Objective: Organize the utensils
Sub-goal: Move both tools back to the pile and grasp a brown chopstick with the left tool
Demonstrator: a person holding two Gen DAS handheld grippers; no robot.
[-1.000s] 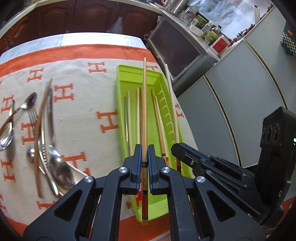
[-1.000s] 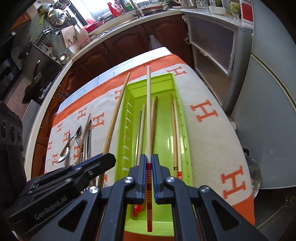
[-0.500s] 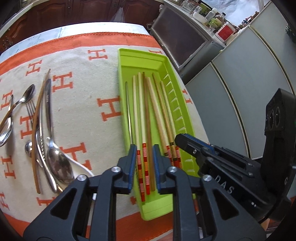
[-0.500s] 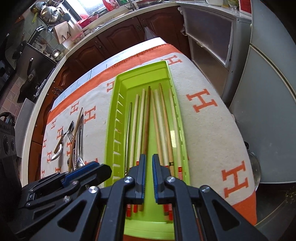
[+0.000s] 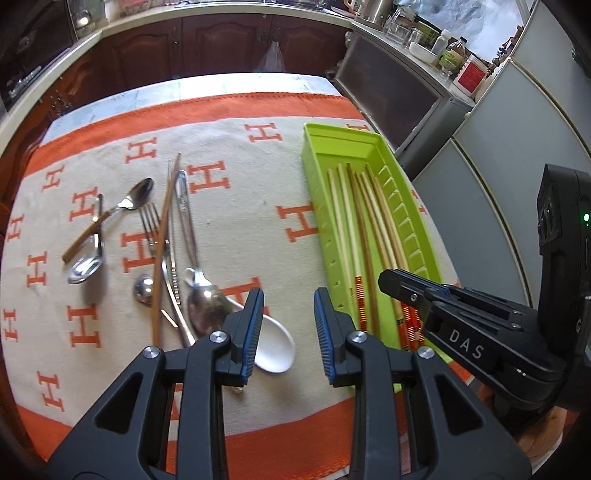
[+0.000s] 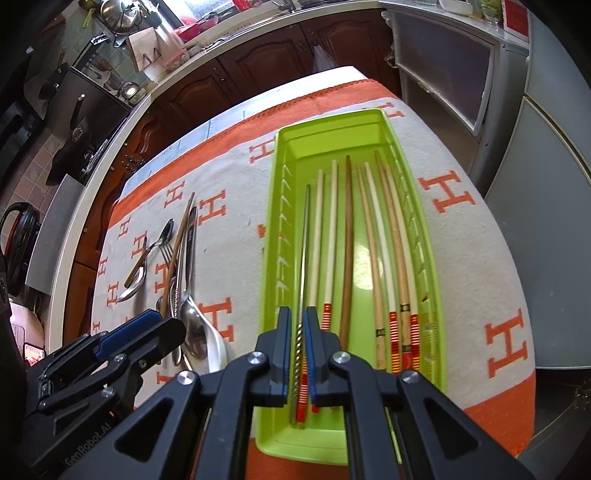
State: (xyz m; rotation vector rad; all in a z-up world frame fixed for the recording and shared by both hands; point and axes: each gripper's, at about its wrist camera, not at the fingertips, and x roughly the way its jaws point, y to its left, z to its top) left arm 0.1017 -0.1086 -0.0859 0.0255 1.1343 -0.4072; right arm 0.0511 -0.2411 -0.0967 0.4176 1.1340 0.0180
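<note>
One tray (image 6: 436,295), eight chopsticks (image 6: 347,236) inside

Kitchen. Dark wood cabinets (image 5: 221,48) under a pale curved countertop (image 6: 122,122) behind the table. Grey cabinet fronts (image 5: 509,155) off the table's right edge, glass-door unit (image 6: 443,74) at the far right corner. Jars and bottles (image 5: 439,48) on top. Pots (image 6: 114,14) and tiled wall far left. Bright daylight.
</note>
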